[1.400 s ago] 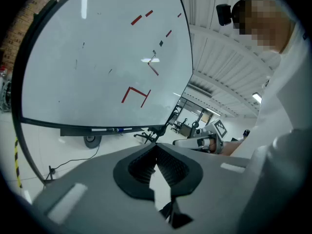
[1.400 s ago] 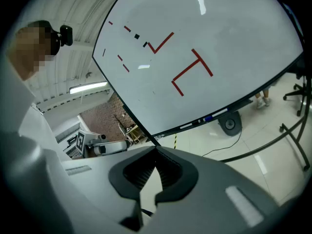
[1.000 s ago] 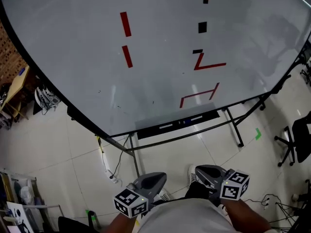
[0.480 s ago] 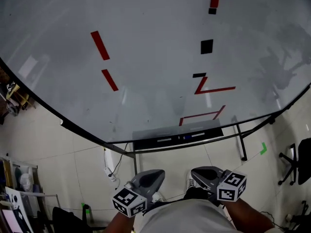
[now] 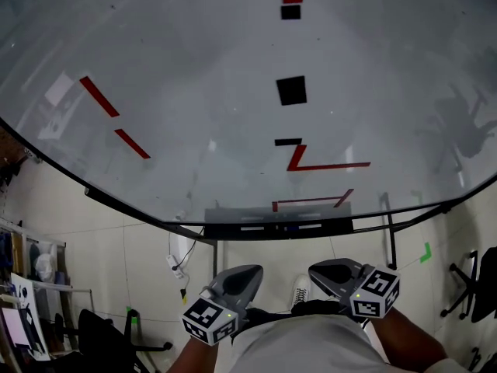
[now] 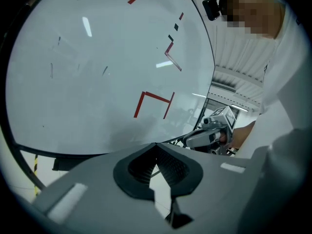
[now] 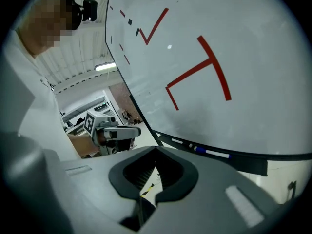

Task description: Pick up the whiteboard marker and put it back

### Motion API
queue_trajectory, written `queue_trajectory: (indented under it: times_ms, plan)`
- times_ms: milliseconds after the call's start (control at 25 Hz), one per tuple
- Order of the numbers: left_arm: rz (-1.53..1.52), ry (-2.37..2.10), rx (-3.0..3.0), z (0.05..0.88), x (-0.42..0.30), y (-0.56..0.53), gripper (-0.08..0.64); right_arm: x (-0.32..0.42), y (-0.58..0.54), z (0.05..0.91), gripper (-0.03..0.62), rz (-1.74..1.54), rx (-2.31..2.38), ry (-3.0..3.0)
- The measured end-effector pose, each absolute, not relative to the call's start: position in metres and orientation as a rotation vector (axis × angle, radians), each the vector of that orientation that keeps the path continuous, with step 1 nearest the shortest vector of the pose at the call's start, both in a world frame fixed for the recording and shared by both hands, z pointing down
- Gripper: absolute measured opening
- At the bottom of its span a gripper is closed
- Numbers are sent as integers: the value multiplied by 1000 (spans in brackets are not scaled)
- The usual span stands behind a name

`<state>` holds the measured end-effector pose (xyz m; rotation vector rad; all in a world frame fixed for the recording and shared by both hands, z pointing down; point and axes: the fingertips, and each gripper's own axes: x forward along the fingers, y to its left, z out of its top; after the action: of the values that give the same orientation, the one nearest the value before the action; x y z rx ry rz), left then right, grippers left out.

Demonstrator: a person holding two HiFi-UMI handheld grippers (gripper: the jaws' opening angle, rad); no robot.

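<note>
A big whiteboard (image 5: 233, 92) with red and black marks fills the head view. Its dark tray (image 5: 279, 228) runs along the lower edge and holds whiteboard markers (image 5: 304, 226). In the right gripper view a white marker with a blue cap (image 7: 210, 153) lies on that tray (image 7: 243, 162). My left gripper (image 5: 250, 273) and right gripper (image 5: 318, 270) are held low in front of the body, well short of the tray, both shut with nothing in them. Each gripper view shows the other gripper: the right gripper (image 6: 208, 134) and the left gripper (image 7: 116, 132).
The board's metal stand legs (image 5: 392, 235) reach down to the tiled floor. A power strip with cables (image 5: 177, 259) lies at the lower left. An office chair (image 5: 475, 286) stands at the right, and clutter (image 5: 31, 317) at the far left. A green tape mark (image 5: 425, 252) is on the floor.
The head view has swung so that the board's tray now sits level and centred ahead. Both grippers stay shut and low in the same place.
</note>
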<state>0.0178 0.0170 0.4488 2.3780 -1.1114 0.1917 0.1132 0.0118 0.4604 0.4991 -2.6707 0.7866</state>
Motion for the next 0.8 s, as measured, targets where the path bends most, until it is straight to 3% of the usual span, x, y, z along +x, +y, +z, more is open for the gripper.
queue_trajectory:
  times_ms: [320,800]
  plan:
    - [241,-1104,2361,452,36,12,17,124,5,467,2,818,448,-2693]
    - [362,-896,2464,455,20,-12,17,104,-18,470,2,835,725,-2664]
